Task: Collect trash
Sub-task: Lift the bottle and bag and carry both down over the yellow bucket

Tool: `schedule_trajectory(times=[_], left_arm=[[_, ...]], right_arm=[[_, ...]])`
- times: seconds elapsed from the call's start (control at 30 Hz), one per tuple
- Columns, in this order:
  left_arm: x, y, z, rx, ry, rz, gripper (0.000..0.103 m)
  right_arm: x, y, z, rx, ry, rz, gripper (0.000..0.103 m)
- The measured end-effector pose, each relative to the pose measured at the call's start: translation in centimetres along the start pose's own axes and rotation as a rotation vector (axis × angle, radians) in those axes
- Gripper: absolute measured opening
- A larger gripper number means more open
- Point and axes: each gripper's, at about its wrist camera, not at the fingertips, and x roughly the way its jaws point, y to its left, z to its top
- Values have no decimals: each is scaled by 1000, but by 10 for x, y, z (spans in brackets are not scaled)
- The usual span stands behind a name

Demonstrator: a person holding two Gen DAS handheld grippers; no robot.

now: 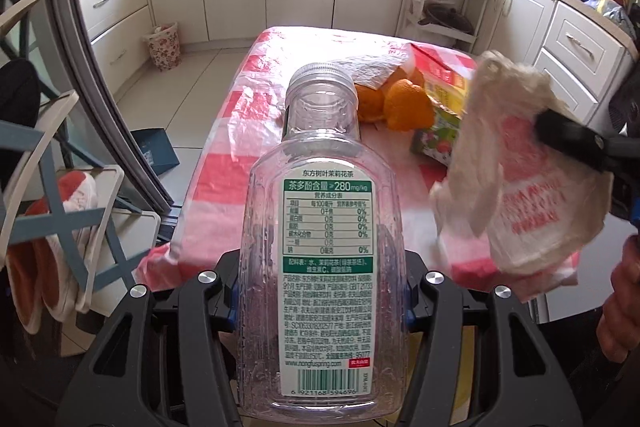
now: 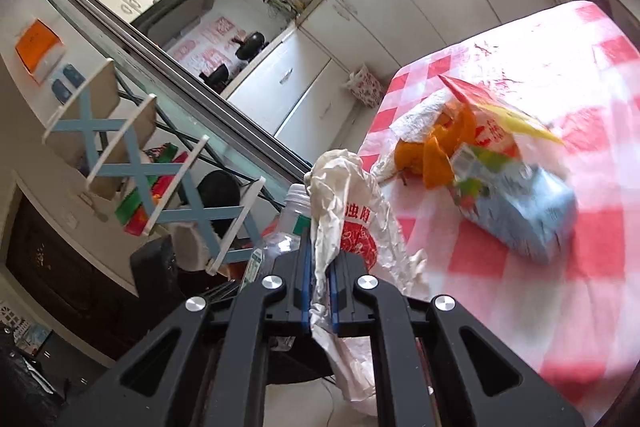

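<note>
Left wrist view. The left tool [image 1: 320,301] is clamped on an empty clear plastic bottle [image 1: 322,227], its blue-edged fingers [image 1: 228,301] pressed to the bottle's two flanks. The bottle points away from the camera, neck far and base near. Its body is transparent and ribbed, with a translucent screw cap [image 1: 322,77] and a white and green label of printed text, a nutrition table and a barcode. Beyond it lies the surface [image 1: 224,183], covered in a red and white checked plastic sheet. On its far half sit orange peels [image 1: 404,103], a crumpled white paper towel [image 1: 368,69] and a printed drink carton [image 1: 436,139]. At the right, the right tool [image 1: 568,143] enters from the edge and grips a crumpled white plastic bag [image 1: 520,179] with red print, held above the surface's near right part. A floral bin [image 1: 163,45] stands on the floor at far left, by the cabinets.

Right wrist view. The right tool [image 2: 320,301] is narrowed onto the white plastic bag [image 2: 352,223]; the thin, wrinkled film is pinched between the blue pads [image 2: 306,291] and spills out both above and below them. The bag hangs at the left edge of the surface [image 2: 560,307]. Just left of the bag, the clear bottle [image 2: 280,227] shows its neck and part of its label. Farther out on the surface lie the orange peels [image 2: 436,155], the paper towel [image 2: 420,123] and the blue and green carton [image 2: 520,211], which is blurred. The floral bin [image 2: 366,85] stands on the floor beyond the surface's far left corner.
</note>
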Motion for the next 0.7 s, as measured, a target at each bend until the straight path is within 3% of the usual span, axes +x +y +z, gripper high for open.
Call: schedule_trajectory(times=[0.37, 0.53, 0.7], left_arm=[[-51, -15, -40, 6, -73, -70, 53], [-59, -32, -65, 42, -39, -115, 53], [-47, -55, -90, 97, 56, -171, 53]], right_arm=[[-62, 16, -89, 91, -63, -49, 8], [-63, 9, -126, 154, -1, -128, 8], [-39, -17, -148, 258, 125, -229, 8]])
